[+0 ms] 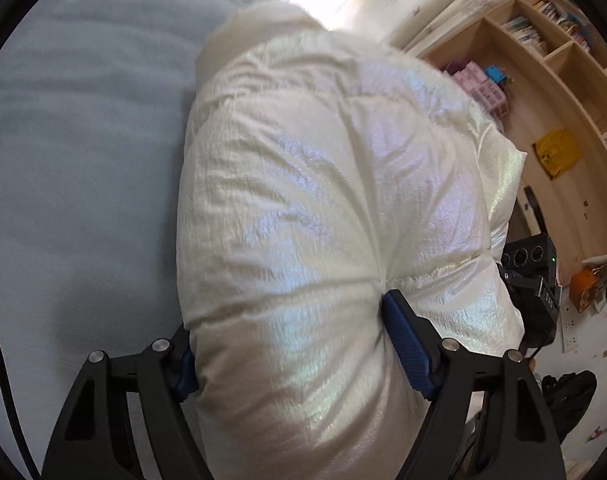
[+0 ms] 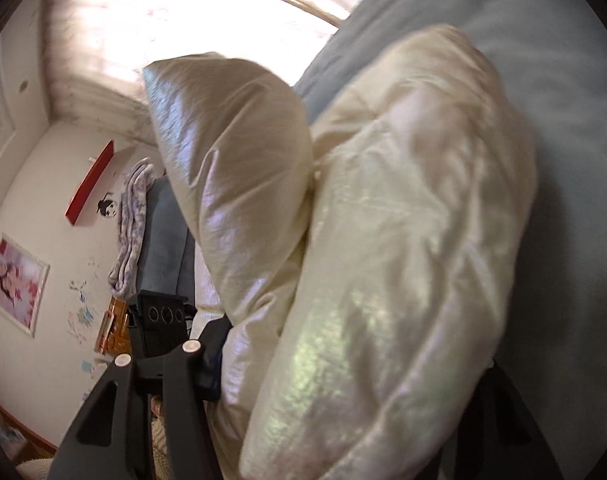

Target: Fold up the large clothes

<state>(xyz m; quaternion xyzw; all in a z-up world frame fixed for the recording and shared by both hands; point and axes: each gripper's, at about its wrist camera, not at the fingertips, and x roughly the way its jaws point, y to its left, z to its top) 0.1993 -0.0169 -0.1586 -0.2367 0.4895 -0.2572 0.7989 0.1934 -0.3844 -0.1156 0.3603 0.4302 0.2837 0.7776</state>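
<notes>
A puffy white iridescent down jacket [image 1: 323, 200] fills the left wrist view over a grey-blue bed [image 1: 83, 140]. My left gripper [image 1: 291, 336] is shut on a thick bulge of the jacket; its blue pads [image 1: 407, 344] press into the fabric on both sides. In the right wrist view the same jacket [image 2: 383, 260] bulges between the fingers of my right gripper [image 2: 343, 380], which is shut on it. The left finger [image 2: 183, 380] shows; the right finger is mostly hidden behind the fabric. A sleeve or flap [image 2: 231, 152] sticks up at the left.
The grey-blue bed [image 2: 563, 120] lies under the jacket. A wooden bookshelf [image 1: 543, 80] with toys and a yellow bag stands at the right. A black device [image 1: 531, 264] sits beside the bed. A bright curtained window [image 2: 183, 12] and a wall with a picture [image 2: 17, 280] are behind.
</notes>
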